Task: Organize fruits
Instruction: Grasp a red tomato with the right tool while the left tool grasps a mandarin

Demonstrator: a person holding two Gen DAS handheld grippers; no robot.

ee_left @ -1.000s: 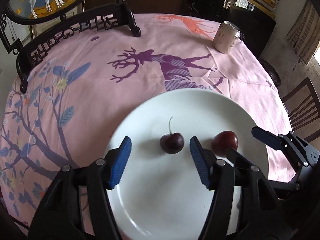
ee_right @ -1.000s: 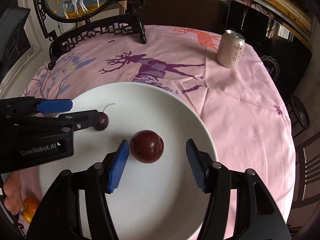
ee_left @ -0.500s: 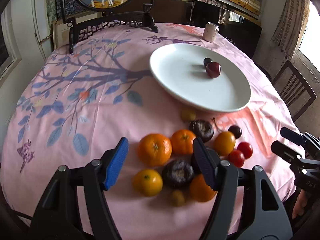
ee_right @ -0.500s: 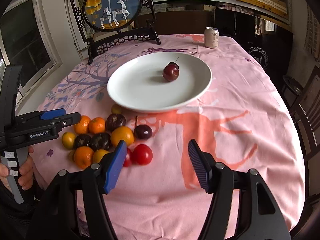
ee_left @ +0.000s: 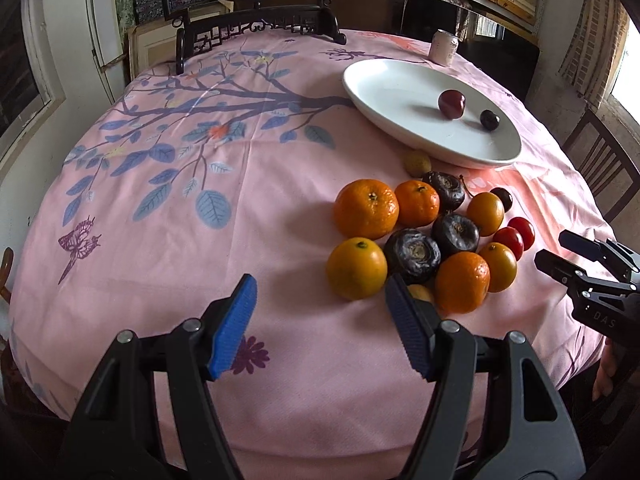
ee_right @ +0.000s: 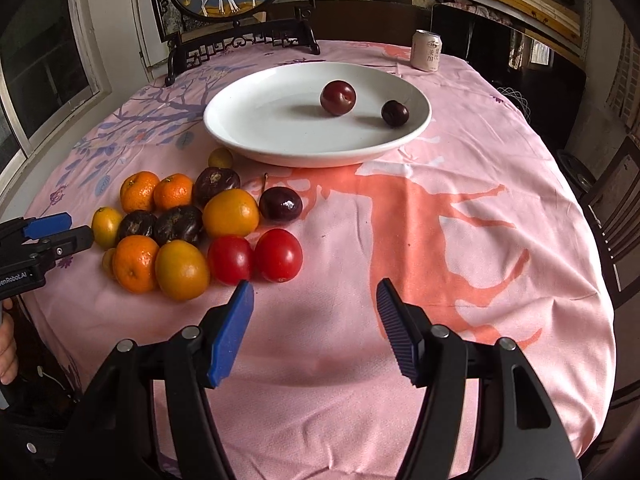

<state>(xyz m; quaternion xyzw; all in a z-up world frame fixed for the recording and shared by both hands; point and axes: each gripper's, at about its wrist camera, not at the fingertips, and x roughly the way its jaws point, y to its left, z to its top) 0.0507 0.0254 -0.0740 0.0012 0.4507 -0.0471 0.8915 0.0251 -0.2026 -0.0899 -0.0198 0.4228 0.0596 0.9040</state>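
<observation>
We see the fruits heaped on the pink cloth of the bench, just in front of the white plate. The plate already bears a round red plum and, apart from it to the right, a dark cherry; which way the cherry's stem points we cannot tell. In the heap, the big mandarin sits with its stem scar turned up, as does the smaller mandarin touching it. Two wrinkled dark purple fruits lie with their pale calyx ends facing up toward the left wrist camera. Two glossy red tomatoes lie side by side, touching, their long axes running toward the plate. A dark cherry beyond them points its stem toward the plate. Our left tongs stand wide with nothing between the blue pads, having just been opening; the right pad hangs at the near edge of the heap. Our right tongs also gape empty, just widened, over bare cloth near the tomatoes.
</observation>
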